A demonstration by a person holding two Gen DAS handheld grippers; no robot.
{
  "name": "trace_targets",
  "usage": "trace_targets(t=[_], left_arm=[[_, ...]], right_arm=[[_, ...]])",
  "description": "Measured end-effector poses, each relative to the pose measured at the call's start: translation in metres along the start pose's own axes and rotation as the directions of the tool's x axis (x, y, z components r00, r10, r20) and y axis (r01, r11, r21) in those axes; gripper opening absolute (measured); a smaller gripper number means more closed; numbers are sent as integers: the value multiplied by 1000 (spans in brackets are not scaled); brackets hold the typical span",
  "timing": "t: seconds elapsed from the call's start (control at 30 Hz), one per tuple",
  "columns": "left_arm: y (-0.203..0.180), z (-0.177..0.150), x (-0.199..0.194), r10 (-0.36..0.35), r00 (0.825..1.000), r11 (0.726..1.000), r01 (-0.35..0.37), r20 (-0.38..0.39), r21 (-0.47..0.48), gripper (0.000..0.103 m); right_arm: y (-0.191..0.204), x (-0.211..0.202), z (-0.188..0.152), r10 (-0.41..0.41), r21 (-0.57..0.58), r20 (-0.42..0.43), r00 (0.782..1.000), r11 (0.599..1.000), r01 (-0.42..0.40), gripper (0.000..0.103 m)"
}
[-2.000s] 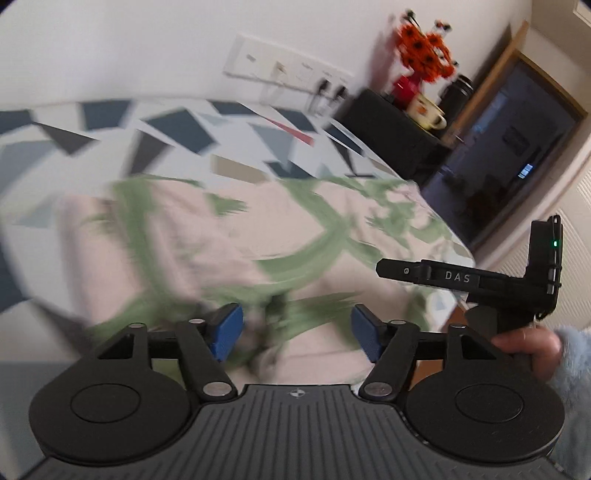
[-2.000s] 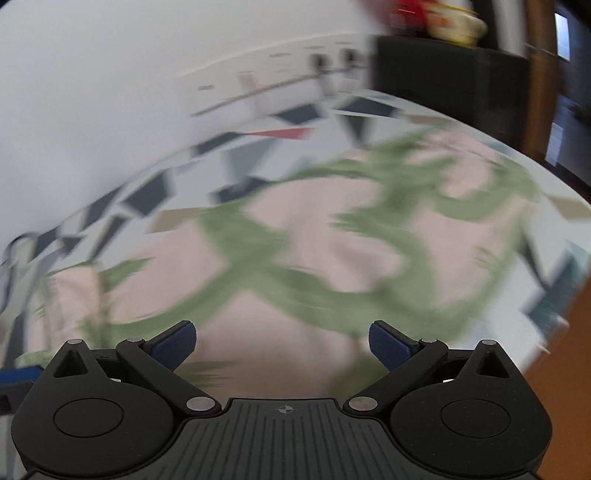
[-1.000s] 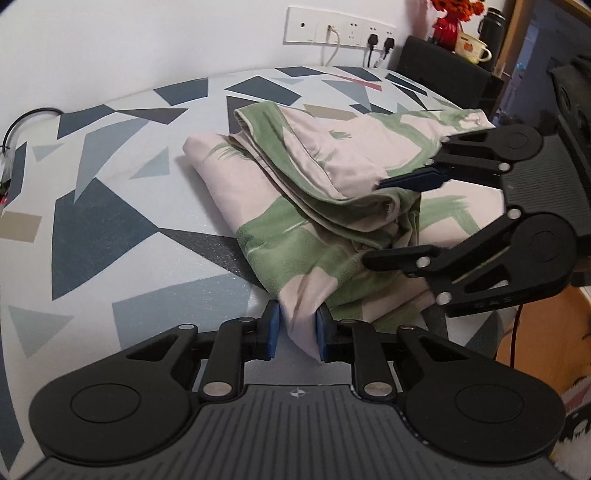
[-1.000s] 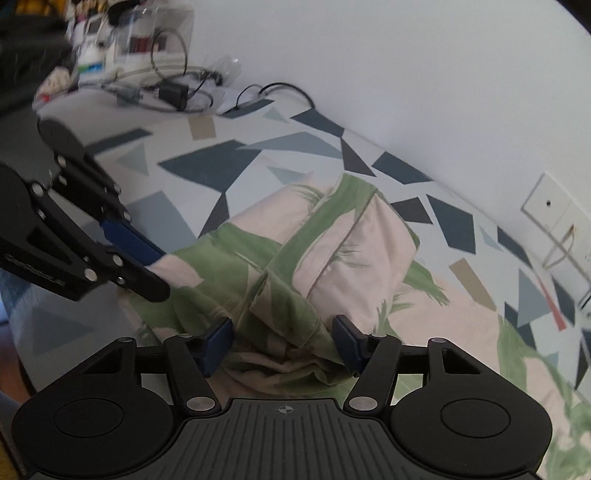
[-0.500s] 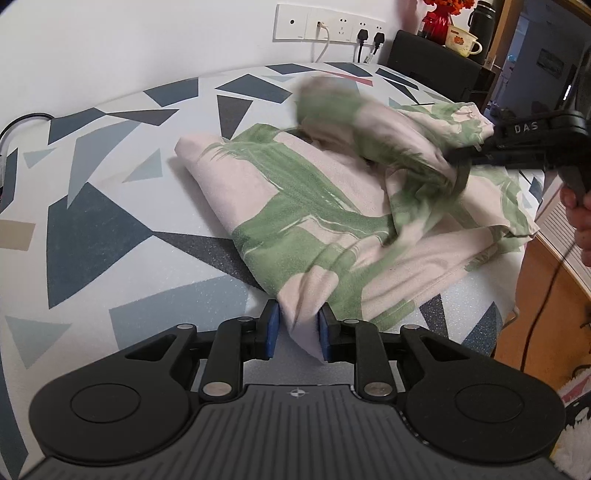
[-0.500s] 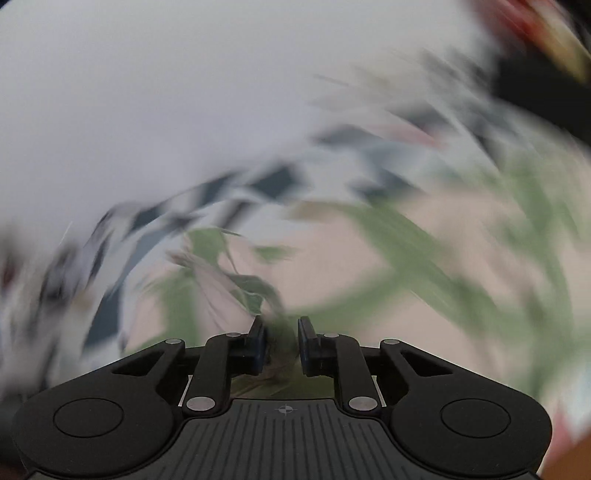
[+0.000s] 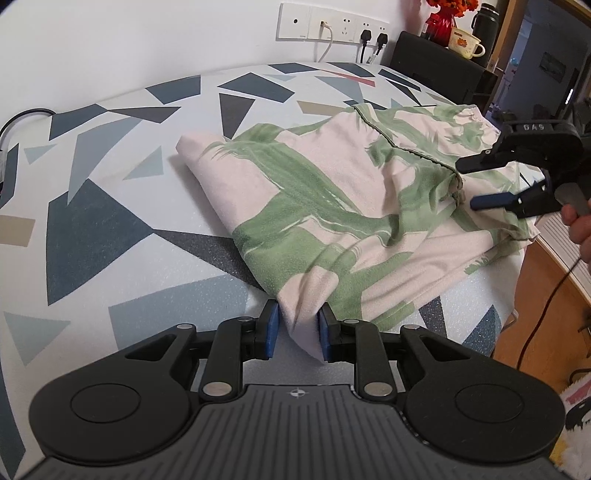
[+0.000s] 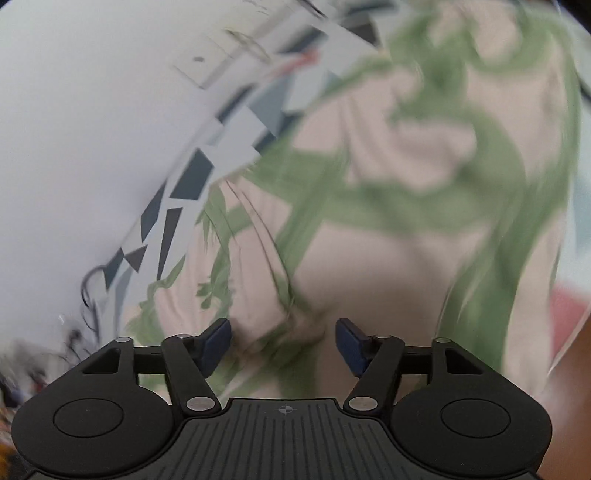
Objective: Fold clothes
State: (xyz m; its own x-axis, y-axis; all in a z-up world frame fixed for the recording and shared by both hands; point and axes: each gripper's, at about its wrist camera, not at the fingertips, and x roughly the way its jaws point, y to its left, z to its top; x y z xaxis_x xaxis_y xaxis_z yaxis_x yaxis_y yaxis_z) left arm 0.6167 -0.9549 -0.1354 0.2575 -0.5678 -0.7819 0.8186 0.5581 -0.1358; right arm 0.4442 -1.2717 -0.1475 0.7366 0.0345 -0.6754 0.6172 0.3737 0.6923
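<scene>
A pink garment with green leaf print [image 7: 332, 192] lies folded over on the table's geometric-patterned cover [image 7: 110, 221]. My left gripper [image 7: 296, 332] is shut on the garment's near corner at the front edge. At the garment's right side my right gripper [image 7: 467, 184] is open, its blue-padded fingers spread just beside a bunched fold, and a person's hand [image 7: 580, 229] holds it. In the blurred right wrist view, the right gripper [image 8: 282, 339] stands wide open over the garment [image 8: 406, 258], with nothing between its fingers.
Wall sockets with plugs [image 7: 332, 24] sit behind the table. A black box [image 7: 424, 62], a red vase [image 7: 441, 22] and a mug [image 7: 465, 40] stand at the back right. A cable [image 7: 22, 118] lies far left. The table ends at the right above wooden floor [image 7: 535, 295].
The right gripper carried a fold of the garment across to the right, then opened and let it go. The left gripper has kept its hold on the near corner.
</scene>
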Motion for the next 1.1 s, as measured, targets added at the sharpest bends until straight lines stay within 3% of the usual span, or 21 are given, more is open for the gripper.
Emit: trace_targets(t=[0.13,0.23,0.3,0.33,0.4,0.43,0.47,0.57,0.7,0.8,0.9,1.0,1.03,1.1], left_arm=[[-2,-3,-1,7,1000,1000,-7,17,-7,24],[-4,-4,-1,19,1000,1000,-19,21,15,24],[-6,-4,-1,26,999,1000,-26,22,17,24],[-7,-4,-1,28,999,999,-28,23,15,25],[-8,-4,-1,30,999,999,-30,23,20,25],[-8,-5,-1,30,999,999,-31,23,22,25],[-8,-5,-1,28,999,999,-29,23,22,25],[-6,-4,-1,20,1000,1000,-21,21,11,26],[-12,0,1,21,1000,998,-20,-5,60,37],[-13,1,4,10,1000,995,-9,-7,99,46],[-11,3,6,-1,1000,994,2,-14,111,47],[-10,3,7,-5,1000,993,8,-20,120,48],[-10,3,7,-3,1000,993,6,-22,121,50],[-10,4,7,1,1000,993,2,-24,119,52]], right_arm=[[-20,-4,-12,114,282,-1,994,953,-109,61],[-21,8,-15,89,286,-24,996,955,-78,59],[-14,3,-13,90,242,10,996,966,-90,60],[-10,1,-12,92,220,28,995,971,-96,67],[-3,-3,-11,96,174,62,994,979,-105,66],[1,-6,-10,98,151,79,992,982,-109,51],[4,-8,-9,101,128,95,990,985,-113,27],[15,-15,-6,112,59,145,983,991,-121,18],[30,-23,-3,131,-36,210,969,991,-126,8],[21,-33,0,67,-5,245,967,998,-68,7],[-10,-32,-2,-19,98,208,978,995,-1,7],[-30,-38,-7,-54,149,222,974,989,20,7],[-33,-41,-6,-53,158,235,971,987,16,10],[-35,-38,-8,-33,173,214,976,985,-4,27]])
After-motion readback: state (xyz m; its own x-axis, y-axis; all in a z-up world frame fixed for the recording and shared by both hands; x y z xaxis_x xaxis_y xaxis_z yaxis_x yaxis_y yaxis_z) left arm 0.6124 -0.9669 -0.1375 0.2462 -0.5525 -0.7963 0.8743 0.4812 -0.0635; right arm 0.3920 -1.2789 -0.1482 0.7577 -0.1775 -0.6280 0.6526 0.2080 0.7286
